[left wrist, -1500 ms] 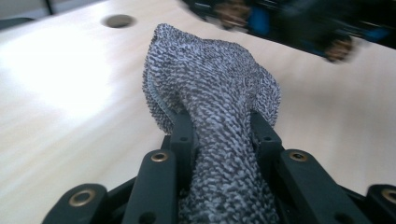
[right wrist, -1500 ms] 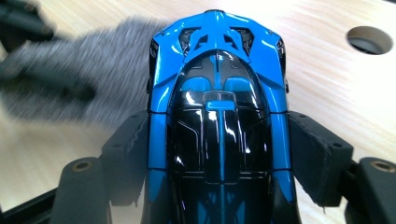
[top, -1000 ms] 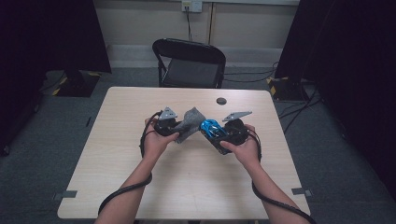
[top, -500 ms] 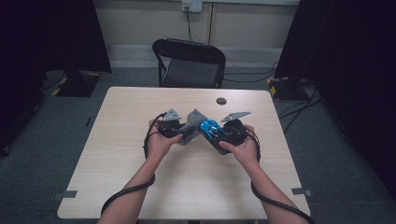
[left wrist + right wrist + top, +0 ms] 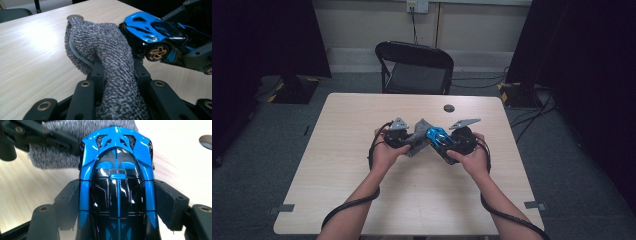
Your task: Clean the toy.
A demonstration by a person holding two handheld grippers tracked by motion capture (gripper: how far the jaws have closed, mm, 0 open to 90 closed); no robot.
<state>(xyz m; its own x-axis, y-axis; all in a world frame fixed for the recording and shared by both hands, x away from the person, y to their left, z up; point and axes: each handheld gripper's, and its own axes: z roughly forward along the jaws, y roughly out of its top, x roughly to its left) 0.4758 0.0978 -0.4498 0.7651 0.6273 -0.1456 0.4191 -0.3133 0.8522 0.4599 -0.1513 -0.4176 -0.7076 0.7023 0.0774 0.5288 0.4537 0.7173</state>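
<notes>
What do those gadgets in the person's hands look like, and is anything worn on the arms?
Both the left gripper and right gripper are black, each topped by a grey three-cornered plate and trailing a thick black cable. Their jaws are matt black with brass-coloured rivets. The forearms are bare, no sleeves.

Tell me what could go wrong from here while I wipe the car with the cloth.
1. The right gripper clamps the blue toy car only by its glossy sides, so a hard push from the cloth could make it slip or twist.
2. The grey cloth bunches loosely beyond the left gripper; a fold might snag on the gold wheel.
3. Both are held above the table, so a lost grip would probably drop the car.
</notes>
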